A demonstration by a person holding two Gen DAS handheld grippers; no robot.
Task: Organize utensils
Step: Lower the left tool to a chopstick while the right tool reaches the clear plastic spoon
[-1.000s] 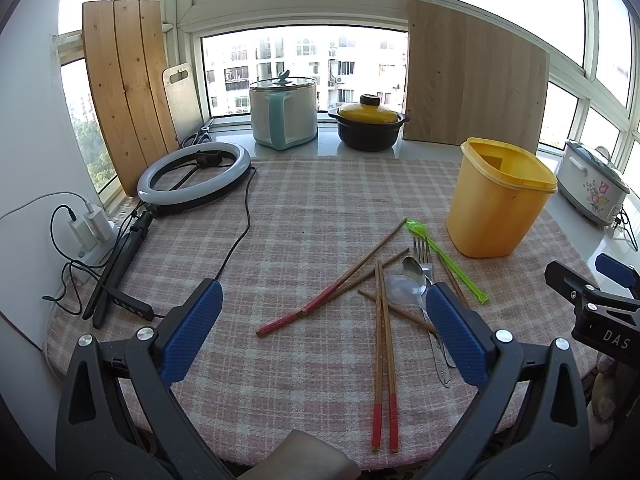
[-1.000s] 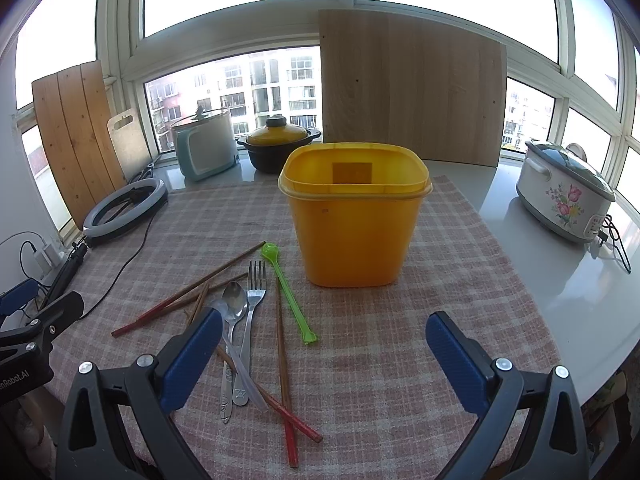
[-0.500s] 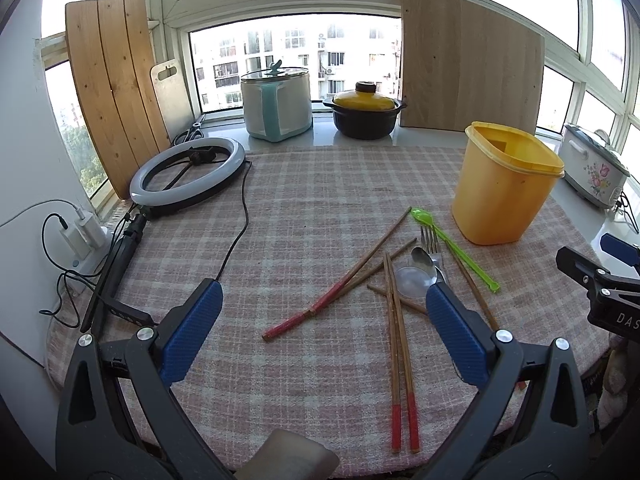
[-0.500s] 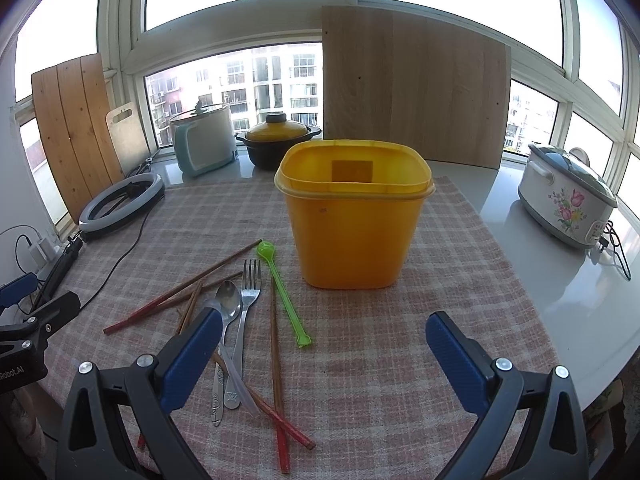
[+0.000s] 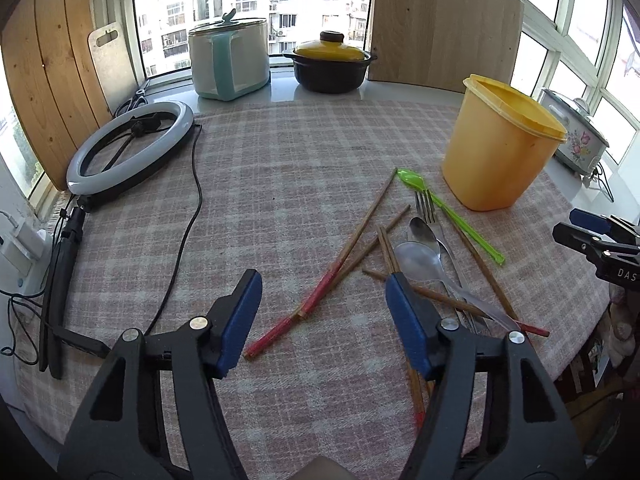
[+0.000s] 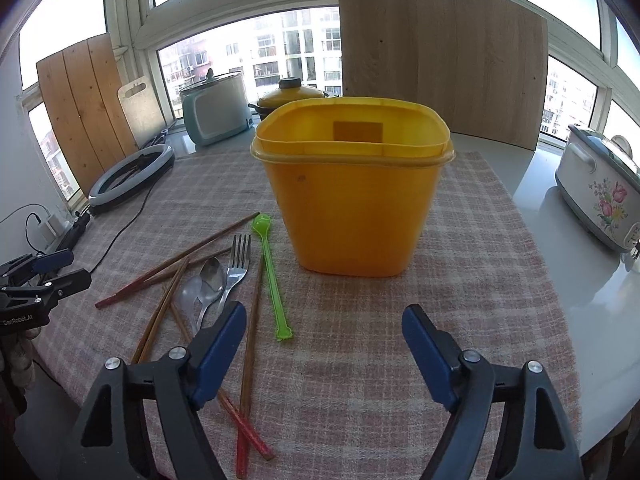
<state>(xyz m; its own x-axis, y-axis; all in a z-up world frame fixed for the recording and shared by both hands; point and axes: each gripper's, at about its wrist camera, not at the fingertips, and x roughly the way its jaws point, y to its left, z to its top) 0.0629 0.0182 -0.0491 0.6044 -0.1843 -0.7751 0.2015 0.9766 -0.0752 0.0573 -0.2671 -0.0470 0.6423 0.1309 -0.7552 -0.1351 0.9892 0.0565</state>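
Several red-tipped wooden chopsticks (image 5: 352,248) (image 6: 176,260), a metal fork (image 5: 430,212) (image 6: 238,264), a metal spoon (image 5: 424,232) (image 6: 212,276), a clear plastic spoon (image 5: 420,260) (image 6: 188,296) and a green plastic spoon (image 5: 444,204) (image 6: 270,272) lie scattered on the checked cloth. An open yellow container (image 5: 500,152) (image 6: 352,184) stands upright beside them. My left gripper (image 5: 322,292) is open and empty, low over the red chopstick ends. My right gripper (image 6: 322,328) is open and empty, in front of the container.
A ring light (image 5: 128,148) with its cable and stand lies at the left. A rice cooker (image 5: 228,60), a yellow-lidded pot (image 5: 330,64) and wooden boards (image 5: 444,24) stand along the windowsill. A flowered cooker (image 6: 600,192) sits at the right.
My left gripper has dropped and moved forward toward the chopsticks, with its fingers now narrower apart. My right gripper has moved closer to the yellow container.
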